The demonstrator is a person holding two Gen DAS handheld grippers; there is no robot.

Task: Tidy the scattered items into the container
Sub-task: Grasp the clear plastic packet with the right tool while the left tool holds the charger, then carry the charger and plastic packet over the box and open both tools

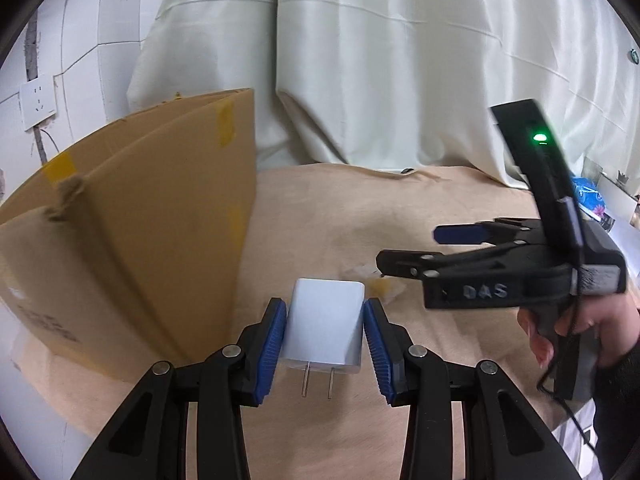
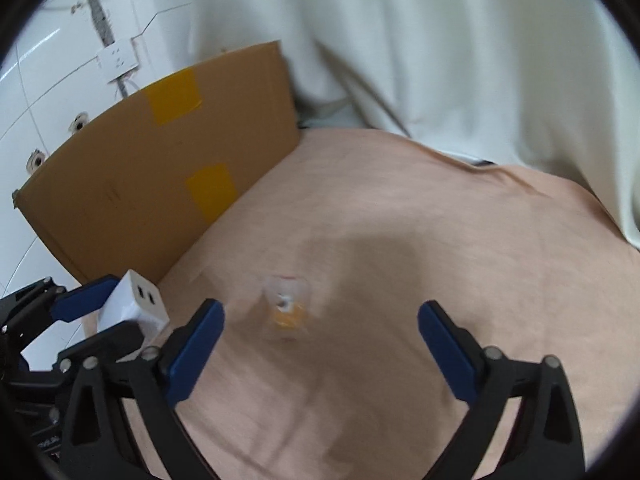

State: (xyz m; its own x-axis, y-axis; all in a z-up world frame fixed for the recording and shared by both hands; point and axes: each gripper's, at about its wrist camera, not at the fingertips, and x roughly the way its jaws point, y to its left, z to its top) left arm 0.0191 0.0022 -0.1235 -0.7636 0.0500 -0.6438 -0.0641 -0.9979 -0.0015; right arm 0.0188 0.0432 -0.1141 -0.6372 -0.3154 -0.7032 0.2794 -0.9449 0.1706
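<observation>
the left hand-held gripper was clamped on the white charger, carried above the bench beside the cardboard box. the right hand-held gripper stood wide and empty over a small clear packet. next, the charger likely needed lifting over the box wall.

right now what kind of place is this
Probably a makeshift recording corner in a tiled room: a table under beige cloth, a white curtain as backdrop, a tiled wall with a socket, and a cardboard box.
</observation>
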